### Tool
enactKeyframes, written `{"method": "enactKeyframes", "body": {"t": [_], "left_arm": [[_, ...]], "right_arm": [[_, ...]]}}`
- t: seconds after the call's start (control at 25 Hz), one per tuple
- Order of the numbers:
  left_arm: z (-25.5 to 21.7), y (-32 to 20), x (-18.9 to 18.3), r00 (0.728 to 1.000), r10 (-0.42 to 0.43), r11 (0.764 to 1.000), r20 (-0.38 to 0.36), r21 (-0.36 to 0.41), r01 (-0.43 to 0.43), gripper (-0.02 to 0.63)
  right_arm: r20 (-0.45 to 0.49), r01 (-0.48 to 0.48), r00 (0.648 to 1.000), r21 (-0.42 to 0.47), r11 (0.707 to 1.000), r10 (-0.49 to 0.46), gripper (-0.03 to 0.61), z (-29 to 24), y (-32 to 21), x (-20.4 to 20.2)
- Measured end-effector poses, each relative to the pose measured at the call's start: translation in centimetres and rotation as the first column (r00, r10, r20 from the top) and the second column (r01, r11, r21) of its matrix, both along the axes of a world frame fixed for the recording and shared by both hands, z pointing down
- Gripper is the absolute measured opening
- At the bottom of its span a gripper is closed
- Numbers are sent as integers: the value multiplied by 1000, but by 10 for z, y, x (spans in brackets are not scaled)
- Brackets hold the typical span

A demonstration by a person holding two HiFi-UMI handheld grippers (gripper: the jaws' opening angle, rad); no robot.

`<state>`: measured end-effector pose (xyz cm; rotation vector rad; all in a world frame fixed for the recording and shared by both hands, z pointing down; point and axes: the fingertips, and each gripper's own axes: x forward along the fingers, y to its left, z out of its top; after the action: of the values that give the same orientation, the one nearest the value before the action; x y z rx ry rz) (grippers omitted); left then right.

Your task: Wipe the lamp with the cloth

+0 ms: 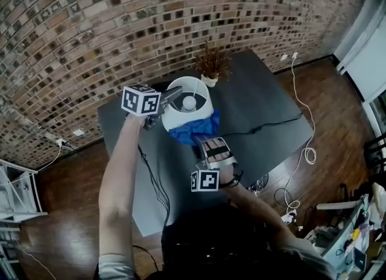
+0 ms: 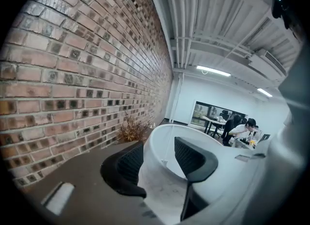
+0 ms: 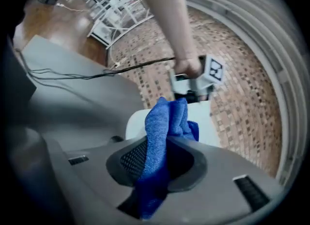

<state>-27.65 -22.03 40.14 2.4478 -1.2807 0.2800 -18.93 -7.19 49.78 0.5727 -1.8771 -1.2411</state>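
Wiping step in hand, I judge. Lamp sits mid-frame in head view. My left gripper loosely straddles shade rim, jaws narrow. Right gripper pinches blue cloth against shade's lower edge. Next: sweep cloth round shade, pressing lightly.

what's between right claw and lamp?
The cloth: pinched in the right claw, it fills the gap up to the lamp. Clearest in head view.
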Motion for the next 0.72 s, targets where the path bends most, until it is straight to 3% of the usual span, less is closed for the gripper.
{"method": "enactKeyframes", "body": {"t": [0.08,0.16,0.24,0.32,0.4,0.48,0.56,0.72], "left_arm": [[-1,-1,-1,1000,-6,1000,-18,7,6,202],[1,-1,0,1000,1,1000,-9,6,-1,204],[2,-1,5,999,41,999,27,-1,-41,210],[2,-1,11,993,103,995,60,-12,-103,212],[2,0,18,986,152,988,69,-20,-151,216],[3,0,21,984,169,985,60,-29,-167,218],[4,-1,19,986,158,987,52,-35,-156,218],[6,-3,16,989,132,991,69,-35,-130,201]], "right_arm": [[-162,-7,987,-118,993,-12,89,63,15,10],[-209,-23,977,-251,968,-31,89,91,34,18],[-82,-11,996,-373,928,-21,89,57,47,11],[136,33,990,-453,891,33,89,-13,46,-7],[302,52,949,-417,908,85,89,-84,32,-22],[390,32,909,-411,911,144,89,-117,14,-33],[407,8,881,-526,850,243,89,-102,0,-45],[303,-55,857,-750,660,416,89,-18,0,-50]]}}
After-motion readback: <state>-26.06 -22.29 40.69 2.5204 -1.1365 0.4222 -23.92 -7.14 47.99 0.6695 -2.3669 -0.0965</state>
